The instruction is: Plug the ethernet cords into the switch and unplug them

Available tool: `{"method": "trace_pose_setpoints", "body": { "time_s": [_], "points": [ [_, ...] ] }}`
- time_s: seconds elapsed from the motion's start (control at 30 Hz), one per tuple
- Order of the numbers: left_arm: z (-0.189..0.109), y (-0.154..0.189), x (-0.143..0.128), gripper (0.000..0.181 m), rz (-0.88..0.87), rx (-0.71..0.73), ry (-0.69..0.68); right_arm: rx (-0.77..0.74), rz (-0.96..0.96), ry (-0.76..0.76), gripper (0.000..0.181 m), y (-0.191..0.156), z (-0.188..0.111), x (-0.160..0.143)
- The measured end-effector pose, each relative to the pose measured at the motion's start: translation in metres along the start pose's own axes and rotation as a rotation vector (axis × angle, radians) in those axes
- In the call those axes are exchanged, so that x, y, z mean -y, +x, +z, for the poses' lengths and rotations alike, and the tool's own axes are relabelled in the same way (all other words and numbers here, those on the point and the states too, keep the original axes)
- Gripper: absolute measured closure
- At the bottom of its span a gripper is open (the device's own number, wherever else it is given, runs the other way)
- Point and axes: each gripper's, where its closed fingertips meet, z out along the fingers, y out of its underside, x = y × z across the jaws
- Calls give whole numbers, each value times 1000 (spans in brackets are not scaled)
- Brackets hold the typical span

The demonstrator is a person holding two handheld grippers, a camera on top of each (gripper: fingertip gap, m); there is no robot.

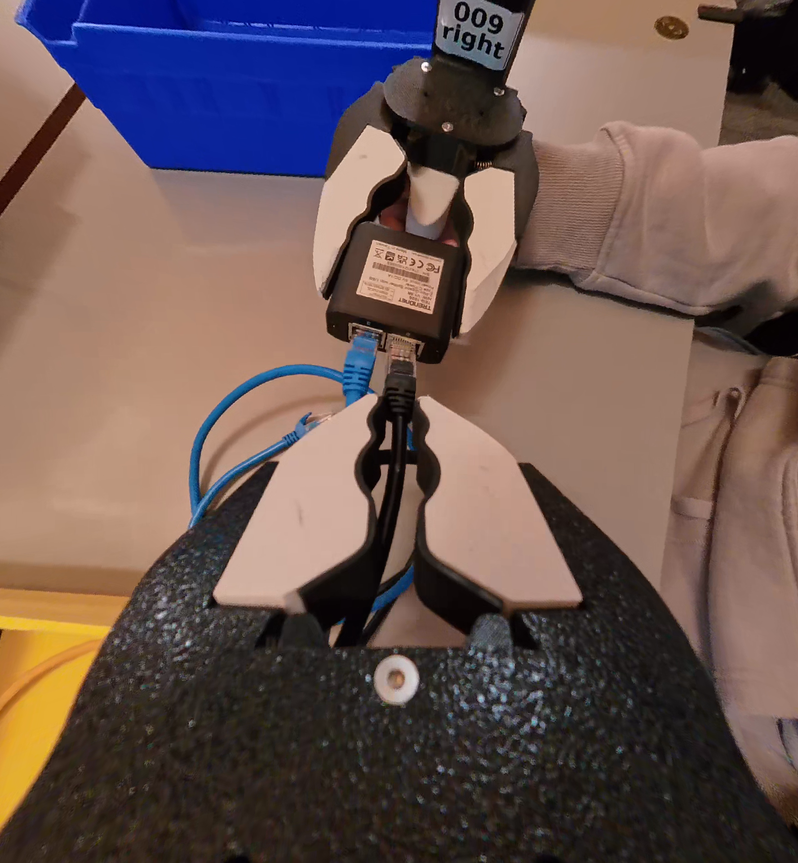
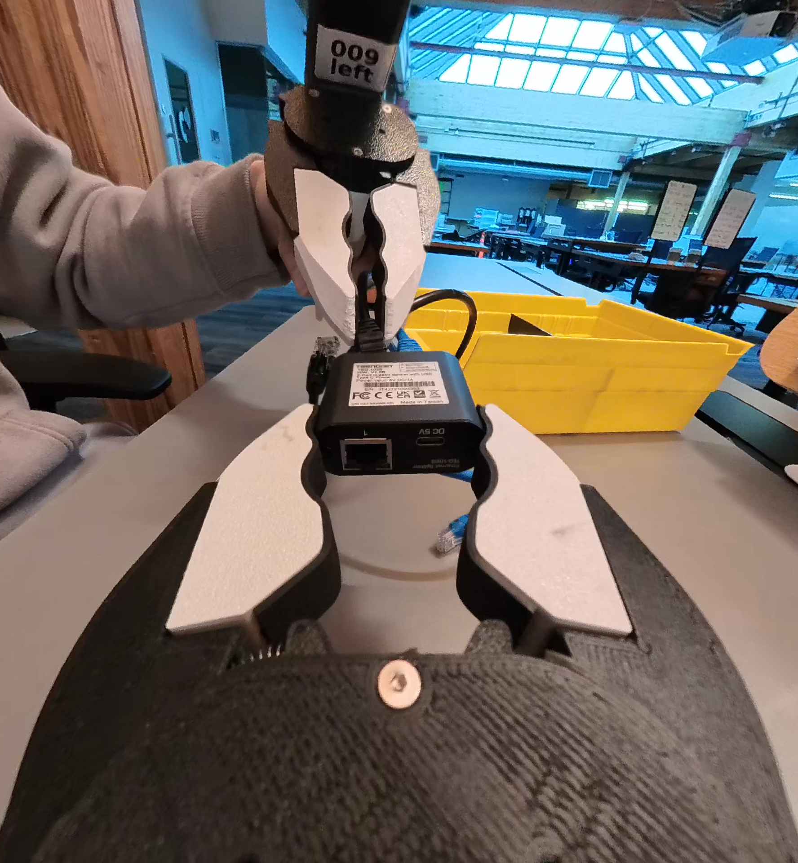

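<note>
My right gripper [image 2: 399, 415] is shut on a small black switch [image 2: 397, 397] and holds it above the grey table, label side up. In the left wrist view the switch [image 1: 397, 280] faces me with two ports. A blue ethernet cord [image 1: 360, 359] is plugged into the left port. My left gripper [image 1: 397, 404] is shut on a black ethernet cord [image 1: 399, 387] just behind its clear plug. The plug's tip is in the right port; how deep I cannot tell. The left gripper [image 2: 367, 327] also shows beyond the switch in the right wrist view.
A blue bin [image 1: 247, 93] stands on the far side of the table [image 1: 107, 327]. A yellow bin [image 2: 574, 373] stands behind the switch. A loose blue plug [image 2: 451, 537] lies on the table, and a loose black plug [image 2: 322, 355] hangs by the switch. Grey sleeves flank both views. The gap from one gripper's tips to the other's is roughly 5 cm.
</note>
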Motion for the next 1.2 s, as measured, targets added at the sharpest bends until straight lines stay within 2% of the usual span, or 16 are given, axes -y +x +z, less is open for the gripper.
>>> {"method": "trace_pose_setpoints", "body": {
  "time_s": [0.03,0.37,0.8,0.97,1.07,1.2],
  "points": [
    [0,0,0,171,-9,-2,15,0,-1,2,119,0,0,0],
    [-2,4,4,171,-103,-73,148,22,5,42,119,-2,-2,5],
    [1,4,11,171,-159,-81,277,46,78,109,119,-2,-4,12],
    [3,2,13,171,-189,-42,330,27,95,133,119,1,-6,15],
    [6,-1,15,171,-271,-31,344,-15,107,219,119,8,-10,23],
    [15,2,9,171,-280,-4,325,-18,120,255,119,10,-12,26]
  ]
}}
